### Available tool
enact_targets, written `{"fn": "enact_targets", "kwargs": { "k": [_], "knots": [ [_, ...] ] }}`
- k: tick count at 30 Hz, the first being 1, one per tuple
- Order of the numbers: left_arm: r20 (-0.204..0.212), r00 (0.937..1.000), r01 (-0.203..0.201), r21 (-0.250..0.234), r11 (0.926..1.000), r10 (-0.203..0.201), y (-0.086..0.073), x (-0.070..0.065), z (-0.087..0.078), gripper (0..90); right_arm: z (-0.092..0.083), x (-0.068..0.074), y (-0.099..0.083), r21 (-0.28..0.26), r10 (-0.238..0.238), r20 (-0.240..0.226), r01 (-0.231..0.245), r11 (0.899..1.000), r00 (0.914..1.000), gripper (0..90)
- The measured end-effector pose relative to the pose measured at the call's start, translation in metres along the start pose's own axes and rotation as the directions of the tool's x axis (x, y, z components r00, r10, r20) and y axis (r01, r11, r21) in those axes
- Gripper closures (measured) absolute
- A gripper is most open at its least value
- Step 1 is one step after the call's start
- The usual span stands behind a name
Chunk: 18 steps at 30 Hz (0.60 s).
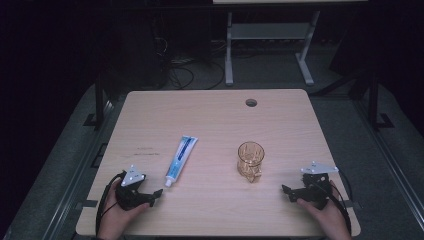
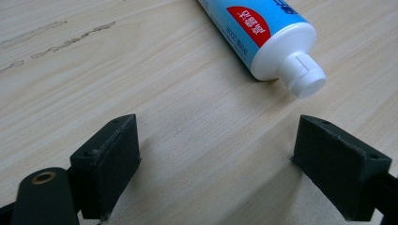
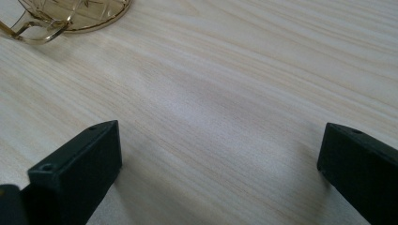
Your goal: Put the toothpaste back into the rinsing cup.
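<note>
High view, left claw (image 1: 156,194) wide apart, empty

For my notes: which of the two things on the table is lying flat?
The toothpaste tube lies flat, cap toward the left gripper; the glass mug stands upright.

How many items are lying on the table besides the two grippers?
2: a toothpaste tube left of centre, cap toward the left gripper, and an amber glass mug right of centre.

High cam looks down on table (image 1: 210,115); tool cams skim it close.
</note>
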<state>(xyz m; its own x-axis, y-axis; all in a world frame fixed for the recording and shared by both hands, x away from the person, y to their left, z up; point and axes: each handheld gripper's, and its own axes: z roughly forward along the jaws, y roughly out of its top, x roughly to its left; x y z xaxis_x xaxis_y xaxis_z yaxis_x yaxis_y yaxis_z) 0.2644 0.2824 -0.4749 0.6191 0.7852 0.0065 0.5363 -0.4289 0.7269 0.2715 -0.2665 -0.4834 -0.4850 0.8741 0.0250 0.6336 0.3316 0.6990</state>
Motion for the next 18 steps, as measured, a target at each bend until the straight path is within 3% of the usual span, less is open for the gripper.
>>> {"fn": "enact_targets", "kwargs": {
  "k": [4,7,16,17,18],
  "knots": [
    [-0.003,1.0000,0.002,0.002,1.0000,-0.002,0.000,0.000,-0.001,15.9,0.000,0.000,0.000,0.000,0.000,0.000,0.000,1.000,1.0000,0.0],
    [0.014,0.9999,0.005,0.009,0.9999,-0.005,0.002,0.000,-0.004,27.3,0.000,0.000,0.000,0.000,0.000,0.000,0.000,1.000,1.0000,0.0],
    [0.035,0.9993,0.015,-0.011,0.9998,-0.015,0.006,-0.001,-0.014,41.9,0.000,0.000,0.000,0.000,0.000,0.001,0.000,1.000,1.0000,0.0],
    [0.046,0.9988,0.015,-0.018,0.9997,-0.014,0.008,-0.001,-0.018,50.2,0.000,0.000,0.000,0.000,0.000,0.001,0.000,1.000,1.0000,0.0],
    [0.046,0.9988,0.019,-0.021,0.9996,-0.018,0.009,-0.001,-0.020,52.1,0.000,0.000,0.000,0.000,0.000,0.001,0.000,1.000,1.0000,0.0]
  ]
}}
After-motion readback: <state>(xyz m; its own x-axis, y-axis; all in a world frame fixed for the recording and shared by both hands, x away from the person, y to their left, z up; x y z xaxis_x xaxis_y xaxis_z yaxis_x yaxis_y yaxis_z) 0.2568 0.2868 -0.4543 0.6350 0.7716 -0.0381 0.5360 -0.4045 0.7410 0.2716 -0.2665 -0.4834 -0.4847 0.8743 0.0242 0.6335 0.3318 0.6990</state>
